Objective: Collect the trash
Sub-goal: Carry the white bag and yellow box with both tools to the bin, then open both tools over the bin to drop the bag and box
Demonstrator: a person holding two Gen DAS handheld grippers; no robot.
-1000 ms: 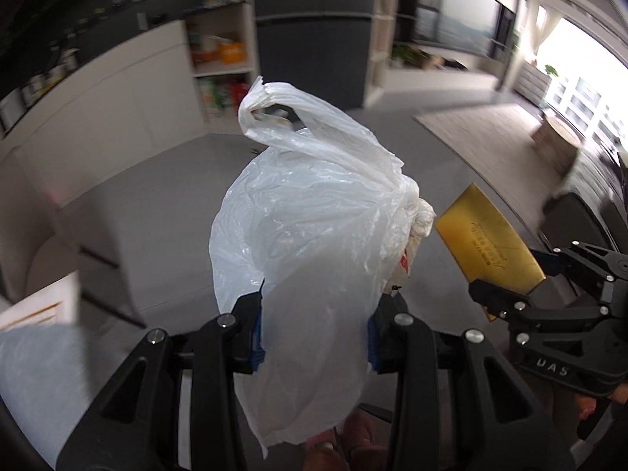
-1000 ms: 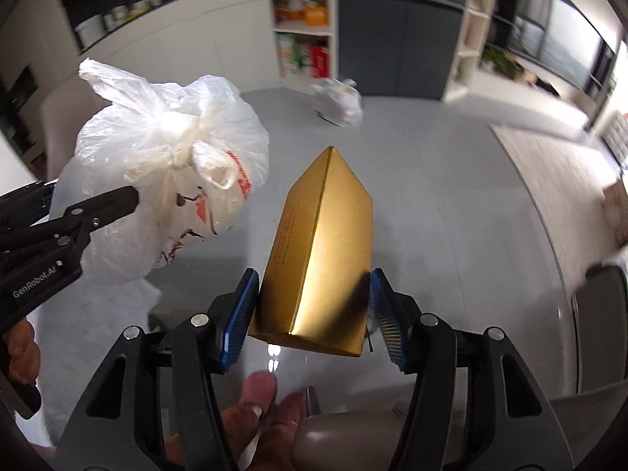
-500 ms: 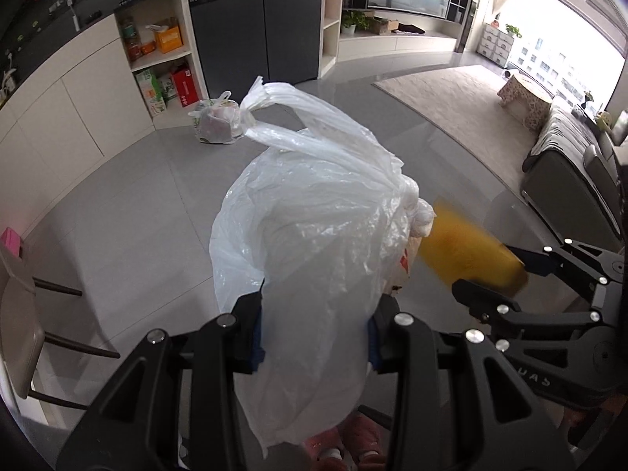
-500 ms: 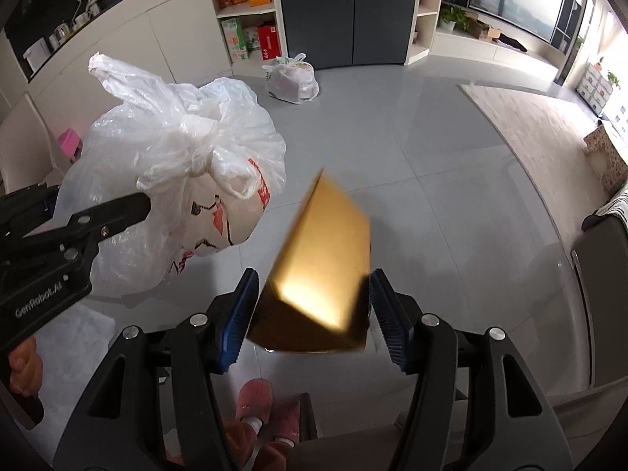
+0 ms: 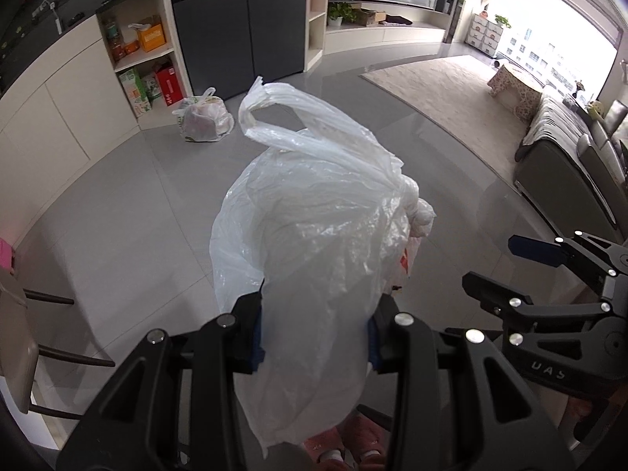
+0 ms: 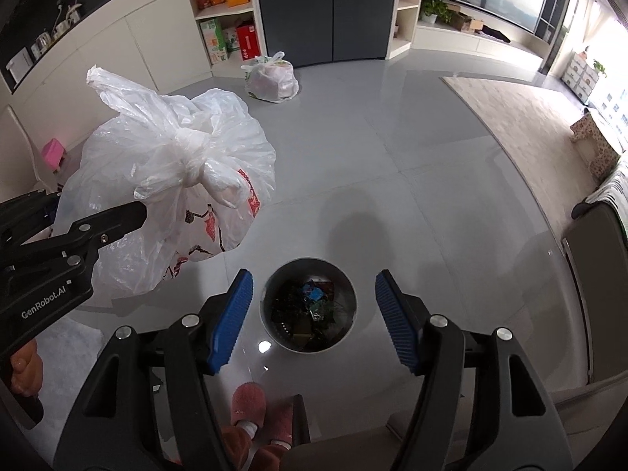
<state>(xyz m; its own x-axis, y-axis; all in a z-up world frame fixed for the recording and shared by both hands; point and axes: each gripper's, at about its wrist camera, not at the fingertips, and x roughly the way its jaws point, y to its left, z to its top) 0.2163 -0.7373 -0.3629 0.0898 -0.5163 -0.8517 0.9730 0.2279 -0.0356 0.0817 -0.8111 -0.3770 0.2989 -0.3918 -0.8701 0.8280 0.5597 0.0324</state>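
- On the far left of the right wrist view, a pink object (image 6: 53,152) sits by the pale cabinets; it is too small to identify.
- The left gripper (image 5: 314,333) is clamped on the lower part of a tied white plastic bag (image 5: 314,243), its blue pads pressing the plastic from both sides.
- That white plastic bag hangs in the air; its knotted top and red print face the right wrist camera, and a loose handle loop sticks up at the top.
- Farther back, a second tied bag (image 6: 271,78) rests on the grey floor (image 6: 392,125), just in front of open shelves (image 6: 225,11) holding boxes and cartons.
- A round trash bin (image 6: 309,309) stands on the floor directly below the right gripper, seen between its fingers, with dark mixed rubbish inside.
- The right gripper (image 6: 314,322) is spread wide and holds nothing, its blue ribbed pads apart.
- Pink slippers (image 6: 259,412) show at the bottom edge, near the bin.
- To the right lie a beige rug (image 5: 443,98) and a dark sofa (image 5: 565,172).
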